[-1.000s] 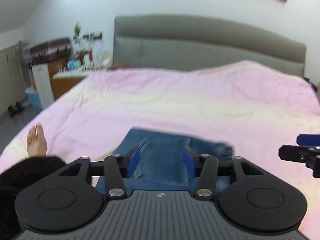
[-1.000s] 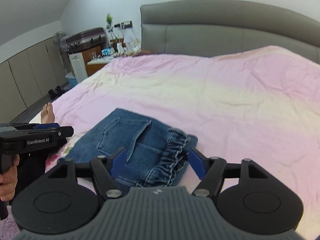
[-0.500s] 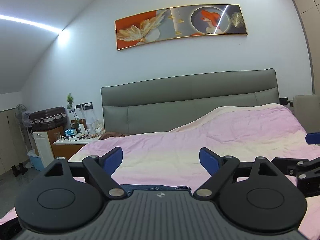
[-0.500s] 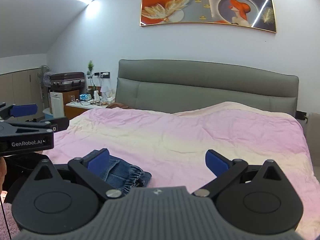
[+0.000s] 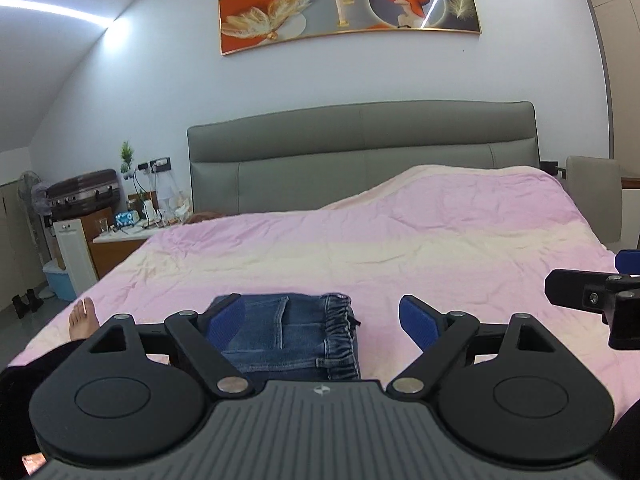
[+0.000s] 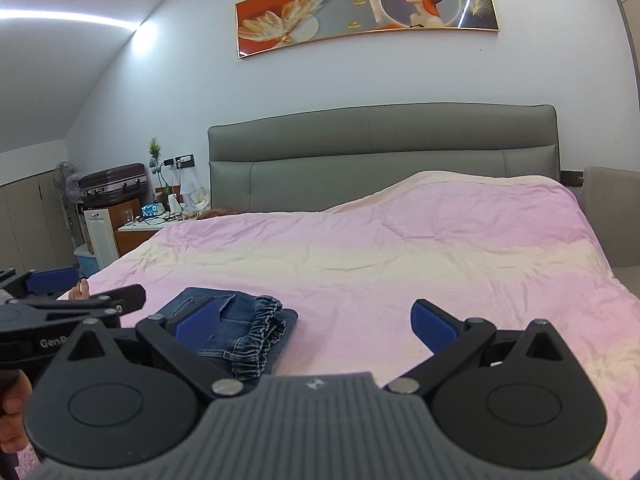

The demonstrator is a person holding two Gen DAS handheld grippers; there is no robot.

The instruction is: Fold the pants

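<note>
- The folded blue denim pants point(image 5: 292, 332) are lying at 6 o'clock on the pink quilted bed point(image 5: 400, 248), waistband edge pointing toward 3 o'clock.
- The left gripper point(image 5: 320, 316) is hovering spread, holding nothing.
- The right gripper point(image 6: 316, 318) is hovering spread, empty.

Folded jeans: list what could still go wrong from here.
1. The folded jeans lie near the front edge of the bed, so a nudge might slide them off.
2. The elastic waistband bunches up, so the fold may spring loose.
3. The left gripper and right gripper are open close by; their fingers could snag the denim.
</note>
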